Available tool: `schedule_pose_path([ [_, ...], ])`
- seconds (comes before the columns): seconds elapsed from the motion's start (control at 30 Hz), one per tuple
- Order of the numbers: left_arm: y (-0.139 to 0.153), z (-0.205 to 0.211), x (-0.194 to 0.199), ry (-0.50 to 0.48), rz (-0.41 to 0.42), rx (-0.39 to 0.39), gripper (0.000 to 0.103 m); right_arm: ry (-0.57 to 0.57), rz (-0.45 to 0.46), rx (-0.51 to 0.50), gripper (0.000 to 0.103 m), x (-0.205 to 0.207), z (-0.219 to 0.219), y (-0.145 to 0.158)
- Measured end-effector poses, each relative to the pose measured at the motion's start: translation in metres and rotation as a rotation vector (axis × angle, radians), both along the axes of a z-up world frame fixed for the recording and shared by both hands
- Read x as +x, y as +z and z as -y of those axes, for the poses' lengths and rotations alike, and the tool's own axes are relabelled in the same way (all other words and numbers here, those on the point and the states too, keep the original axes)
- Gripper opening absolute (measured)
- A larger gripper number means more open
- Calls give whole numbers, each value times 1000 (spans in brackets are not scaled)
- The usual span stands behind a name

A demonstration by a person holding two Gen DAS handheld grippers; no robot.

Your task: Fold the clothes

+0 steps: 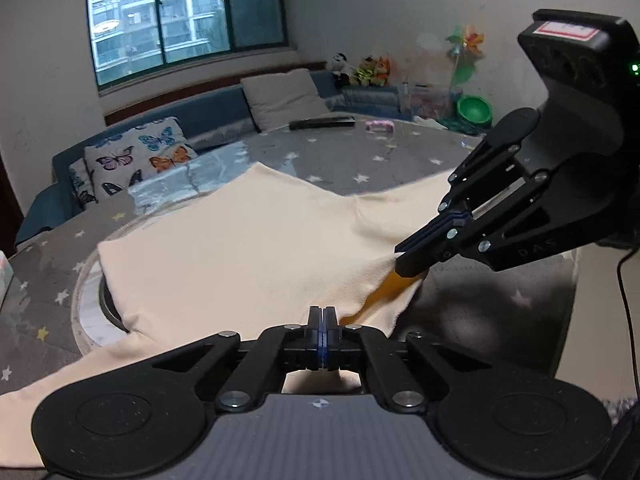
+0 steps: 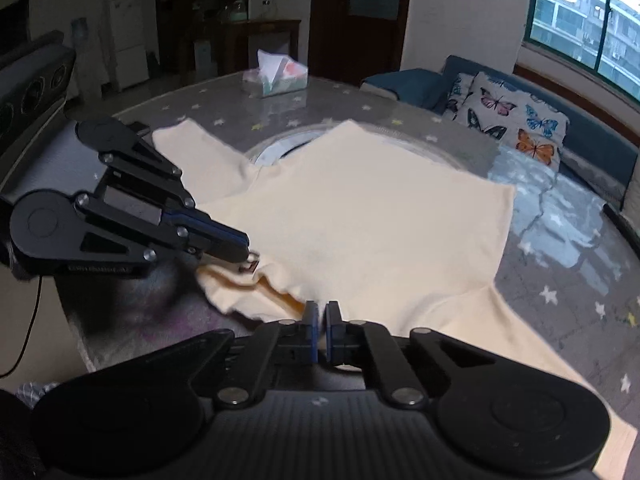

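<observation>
Garment: cream top (image 1: 248, 248), spread flat on the round table (image 1: 360, 160), sleeves reaching out to either side, collar end at the near edge.
Table: grey cloth with white stars under a clear cover; glass turntable (image 2: 280, 150) partly showing from under the garment's far side.
Left gripper (image 1: 324, 314): fingers pressed together, clamped on the near edge of the cream top by the collar (seen from the right wrist view, tips on the rumpled collar with a small dark label beside them).
Right gripper (image 2: 323, 312): fingers nearly together with a thin slit between, cloth pinched at the tips at the near edge; from the left wrist view, closed on the fabric, a darker yellow inner layer (image 1: 390, 286) showing just below the tips.
Spacing: both grippers on the same near edge, close beside each other.
Far side of table: dark remote (image 1: 322, 123), small pink item (image 1: 380, 126), tissue box (image 2: 280, 78).
Beyond: blue sofa (image 1: 224, 108) with a butterfly cushion (image 1: 136, 156) under the window (image 1: 184, 20).
</observation>
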State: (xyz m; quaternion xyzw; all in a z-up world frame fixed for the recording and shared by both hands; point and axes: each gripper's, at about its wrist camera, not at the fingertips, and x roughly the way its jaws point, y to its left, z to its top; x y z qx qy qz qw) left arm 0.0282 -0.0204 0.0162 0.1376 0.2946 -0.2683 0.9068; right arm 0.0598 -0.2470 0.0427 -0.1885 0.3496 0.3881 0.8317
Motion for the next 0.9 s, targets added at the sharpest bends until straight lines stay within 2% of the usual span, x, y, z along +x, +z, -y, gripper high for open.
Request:
schedule_pose_path([
  [0.13, -5, -1, 4, 10, -31, 4, 0, 28, -4, -8, 3, -3, 0, 0],
  [0.33, 21, -1, 23, 47, 29, -39, 1, 62, -2, -4, 5, -7, 0, 6],
  [0.47, 17, 7, 51, 71, -2, -58, 1, -3, -19, 88, 5, 5, 6, 14],
  [0.6, 1, 22, 66, 52, -53, -55, 1, -40, -53, 66, 6, 12, 2, -5],
  [0.7, -14, 32, 63, 19, -83, -36, 1, -41, -78, 58, 6, 9, 5, -15],
  [0.8, -18, 36, 60, 6, -78, -21, 1, -73, -68, 91, 8, 8, 20, -6],
  [0.9, -15, 39, 59, -1, -68, -14, 2, -161, -52, 136, 11, 15, 47, 6],
])
